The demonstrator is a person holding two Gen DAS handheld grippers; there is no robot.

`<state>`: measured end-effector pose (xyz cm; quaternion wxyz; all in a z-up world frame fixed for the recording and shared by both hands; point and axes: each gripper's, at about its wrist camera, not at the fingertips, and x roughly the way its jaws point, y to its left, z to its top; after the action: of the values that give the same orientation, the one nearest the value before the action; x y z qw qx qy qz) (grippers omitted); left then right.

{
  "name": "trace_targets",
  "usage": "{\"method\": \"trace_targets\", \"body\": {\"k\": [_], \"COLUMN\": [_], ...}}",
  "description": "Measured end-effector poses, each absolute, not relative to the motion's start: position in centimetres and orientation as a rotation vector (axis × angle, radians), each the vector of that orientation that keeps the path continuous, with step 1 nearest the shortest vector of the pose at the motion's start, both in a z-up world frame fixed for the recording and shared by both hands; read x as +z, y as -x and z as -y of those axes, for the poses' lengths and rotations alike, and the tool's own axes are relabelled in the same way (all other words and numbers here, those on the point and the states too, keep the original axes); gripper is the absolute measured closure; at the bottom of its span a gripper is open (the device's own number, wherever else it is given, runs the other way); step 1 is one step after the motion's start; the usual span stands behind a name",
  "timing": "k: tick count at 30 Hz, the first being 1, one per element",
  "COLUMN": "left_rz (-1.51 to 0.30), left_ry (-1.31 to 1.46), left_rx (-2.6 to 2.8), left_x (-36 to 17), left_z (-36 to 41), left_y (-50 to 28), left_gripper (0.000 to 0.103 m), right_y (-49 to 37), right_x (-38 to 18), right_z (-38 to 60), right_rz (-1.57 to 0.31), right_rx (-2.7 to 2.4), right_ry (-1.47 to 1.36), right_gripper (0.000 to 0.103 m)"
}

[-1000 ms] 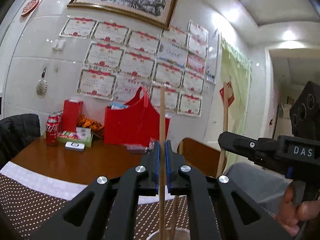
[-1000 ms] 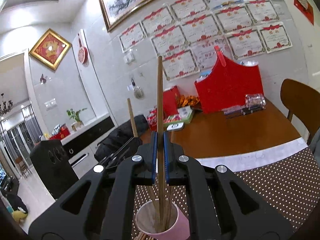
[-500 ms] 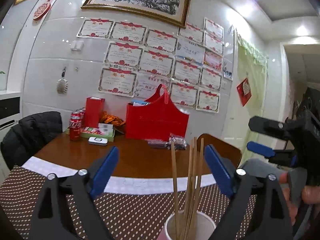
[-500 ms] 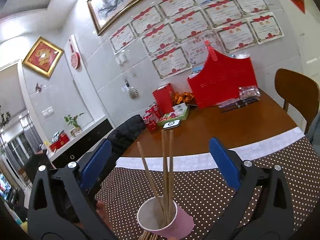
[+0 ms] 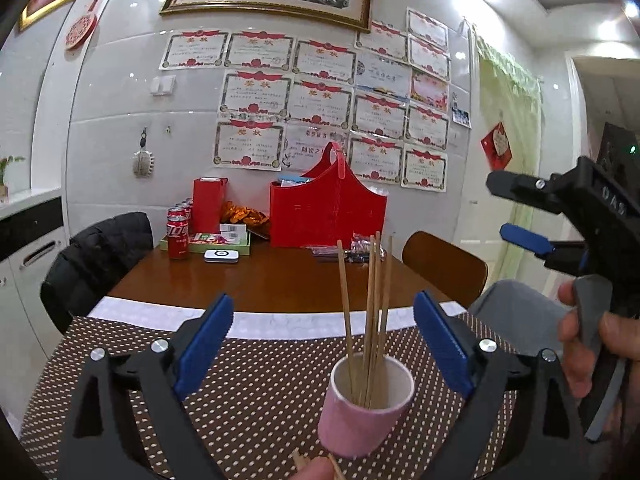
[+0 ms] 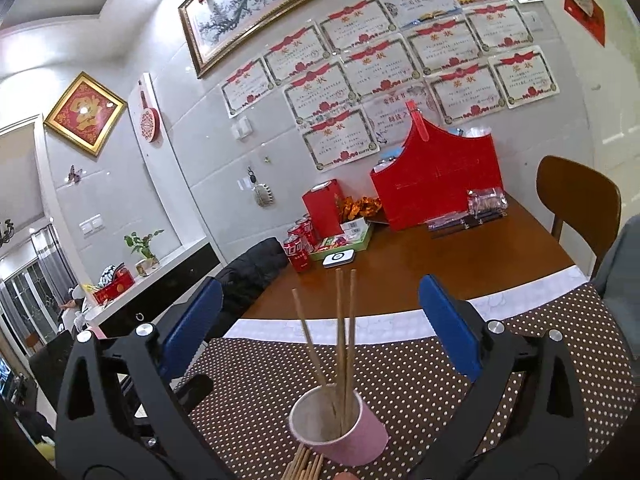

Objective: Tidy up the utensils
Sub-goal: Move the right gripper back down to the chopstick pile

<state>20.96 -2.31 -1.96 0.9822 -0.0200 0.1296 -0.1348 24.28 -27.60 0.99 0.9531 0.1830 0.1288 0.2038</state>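
Dropping wooden chopsticks (image 5: pixel 370 320) into pink paper cup (image 5: pixel 362 412) | left gripper (image 5: pixel 322 344), right gripper (image 6: pixel 320 328) released, jaws just opened, empty | next: grasp loose chopsticks (image 6: pixel 304 464) beside cup

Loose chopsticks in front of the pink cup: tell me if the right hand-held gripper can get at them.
Probably yes. The right hand-held gripper stands open and empty above the pink cup; the loose chopsticks lie uncovered on the dotted mat, though it must dip past the cup's upright sticks.
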Motion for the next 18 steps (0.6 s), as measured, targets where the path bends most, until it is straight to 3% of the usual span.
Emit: {"method": "trace_targets", "body": {"k": [18], "left_rz": [-0.313], "left_ry": [-0.011], "left_rx": [-0.291], "left_x": [-3.0], "left_z": [0.9], "left_y": [-14.7], "left_gripper": [0.013], "right_y": [-16.0], "right_x": [-4.2], "right_z": [27.6], "right_rz": [-0.431], "right_rx": [0.347], "right_ry": [-0.290], "right_gripper": [0.006]}}
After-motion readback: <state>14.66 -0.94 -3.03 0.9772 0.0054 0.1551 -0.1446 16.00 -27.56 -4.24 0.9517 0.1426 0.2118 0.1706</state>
